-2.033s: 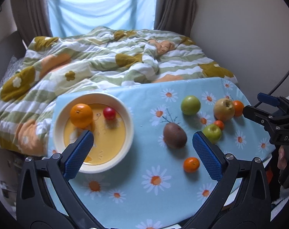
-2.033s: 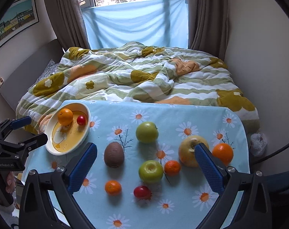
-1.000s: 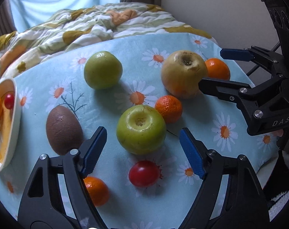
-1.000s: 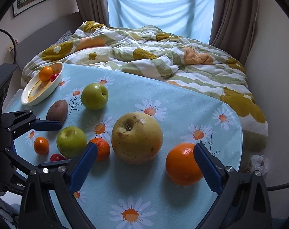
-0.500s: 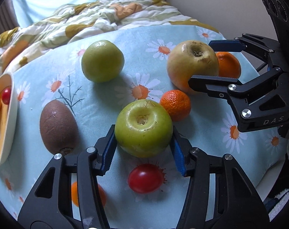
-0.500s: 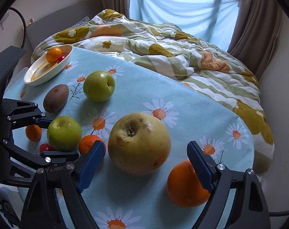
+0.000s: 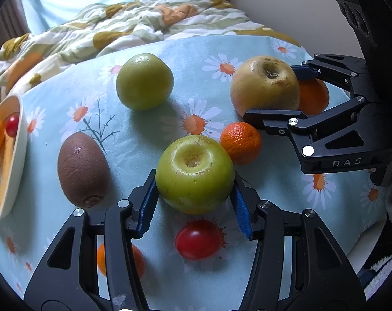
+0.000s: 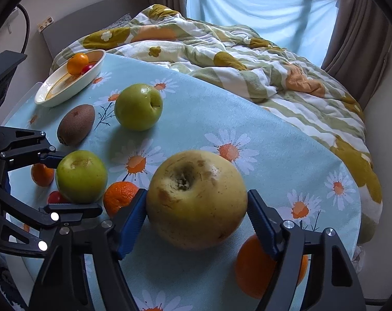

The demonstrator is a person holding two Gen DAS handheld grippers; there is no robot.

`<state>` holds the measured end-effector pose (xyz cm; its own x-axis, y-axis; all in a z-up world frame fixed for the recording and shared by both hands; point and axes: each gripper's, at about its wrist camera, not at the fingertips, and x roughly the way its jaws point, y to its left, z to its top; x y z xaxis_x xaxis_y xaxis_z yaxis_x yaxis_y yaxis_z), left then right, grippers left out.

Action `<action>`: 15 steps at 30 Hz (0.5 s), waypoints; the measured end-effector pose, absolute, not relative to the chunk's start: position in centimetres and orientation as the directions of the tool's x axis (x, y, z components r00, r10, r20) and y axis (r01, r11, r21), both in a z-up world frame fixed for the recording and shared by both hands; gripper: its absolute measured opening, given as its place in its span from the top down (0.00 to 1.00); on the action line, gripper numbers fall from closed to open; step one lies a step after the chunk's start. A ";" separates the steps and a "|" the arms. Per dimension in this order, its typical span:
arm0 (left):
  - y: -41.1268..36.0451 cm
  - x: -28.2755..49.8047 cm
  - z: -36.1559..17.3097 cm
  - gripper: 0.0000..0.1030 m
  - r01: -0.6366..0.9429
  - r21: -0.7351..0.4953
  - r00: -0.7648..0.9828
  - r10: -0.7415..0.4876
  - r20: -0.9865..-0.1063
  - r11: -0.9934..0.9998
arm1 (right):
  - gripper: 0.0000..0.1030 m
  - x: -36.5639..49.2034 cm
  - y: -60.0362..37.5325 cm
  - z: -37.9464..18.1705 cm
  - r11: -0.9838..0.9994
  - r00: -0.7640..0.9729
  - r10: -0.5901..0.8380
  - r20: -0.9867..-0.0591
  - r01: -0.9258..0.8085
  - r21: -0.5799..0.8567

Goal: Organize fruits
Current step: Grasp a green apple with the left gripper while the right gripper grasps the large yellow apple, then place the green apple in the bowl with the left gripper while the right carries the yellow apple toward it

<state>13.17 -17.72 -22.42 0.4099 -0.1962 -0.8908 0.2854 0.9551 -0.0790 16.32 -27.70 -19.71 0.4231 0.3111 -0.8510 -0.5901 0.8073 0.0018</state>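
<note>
My left claw [image 7: 194,202] has both blue pads pressed on the near green apple [image 7: 194,173], which sits on the worktop [image 7: 247,51], and my right claw [image 8: 196,217] is closing around the big yellow apple [image 8: 196,198], one pad touching, the other a sliver off. Early days, I'd say: only an orange [image 8: 77,63] and a red tomato [image 8: 86,68] lie in the bowl [image 8: 66,88]. Outward, the kiwi [image 7: 83,167], another green apple [image 7: 144,81], oranges and a tomato [image 7: 197,239] wait.
</note>
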 end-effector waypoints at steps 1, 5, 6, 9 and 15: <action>-17.7 13.1 -22.4 0.43 0.285 -0.080 0.412 -0.197 -0.890 0.955 | 0.32 16.3 -27.6 -19.7 0.806 0.425 0.308 -0.851 -0.591 -0.003; -17.5 13.0 -22.0 0.43 0.284 -0.084 0.423 -0.203 -0.883 0.955 | 0.32 16.2 -27.7 -19.5 0.811 0.423 0.318 -0.848 -0.585 0.012; -17.5 13.0 -21.8 0.43 0.283 -0.084 0.427 -0.204 -0.881 0.955 | 0.32 16.1 -27.7 -19.4 0.813 0.424 0.322 -0.846 -0.582 0.018; -17.5 12.8 -21.2 0.43 0.281 -0.086 0.439 -0.208 -0.874 0.956 | 0.32 15.9 -27.6 -18.7 0.822 0.436 0.321 -0.841 -0.569 0.018; -17.4 12.5 -19.3 0.43 0.275 -0.089 0.468 -0.214 -0.858 0.957 | 0.32 15.3 -27.6 -16.7 0.829 0.451 0.339 -0.826 -0.558 0.035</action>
<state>12.53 -17.40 -19.34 0.4677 -0.2141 -0.8576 0.2747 0.9574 -0.0891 15.34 -27.62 -16.68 0.4513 0.3387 -0.8256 -0.5584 0.8288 0.0348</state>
